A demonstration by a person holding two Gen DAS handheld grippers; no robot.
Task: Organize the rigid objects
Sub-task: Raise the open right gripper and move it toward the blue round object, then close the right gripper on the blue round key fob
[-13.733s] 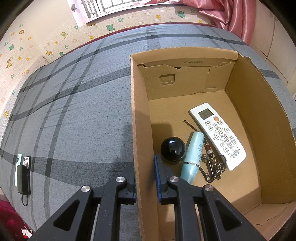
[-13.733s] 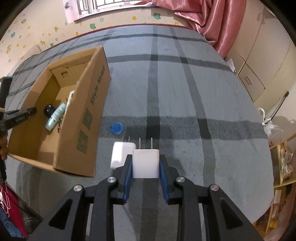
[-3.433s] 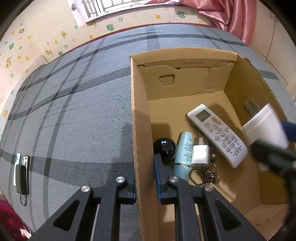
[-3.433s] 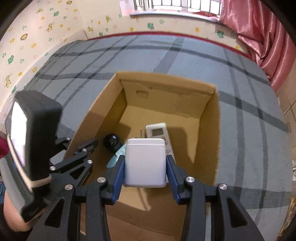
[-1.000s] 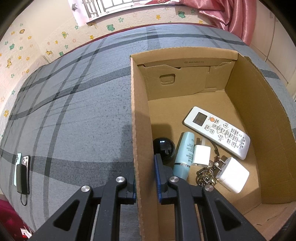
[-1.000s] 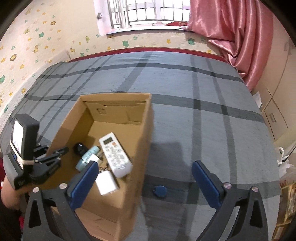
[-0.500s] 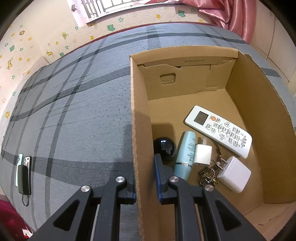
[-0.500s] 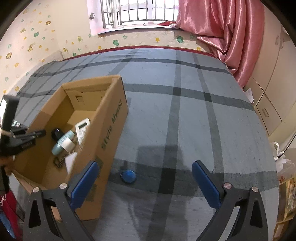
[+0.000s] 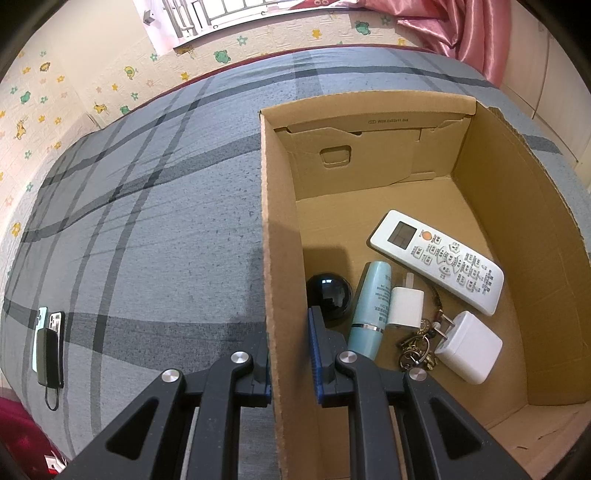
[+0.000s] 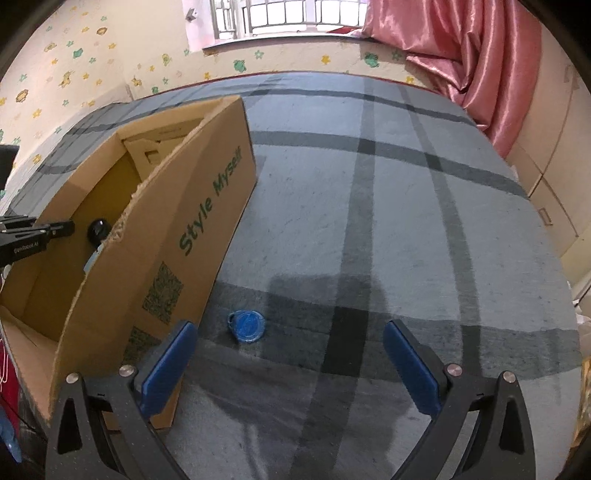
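Grey plaid bedspread [image 10: 369, 229], brown cardboard box [image 9: 282, 258] with green lettering, white remote [image 9: 437, 261], teal bottle [image 9: 371, 304], blue round tag [image 10: 246, 326].

This is a bedroom in a home. A big bed with a grey striped blanket [image 10: 406, 229] fills it. The cream wall has little animal and star stickers [image 9: 74, 107], and shiny pink curtains [image 10: 461, 48] hang by the barred window [image 10: 288, 18].

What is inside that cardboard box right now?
In the cardboard box lie a white remote, a black ball, a teal tube, two white chargers and a key bunch. The box's near corner is hidden behind the left gripper.
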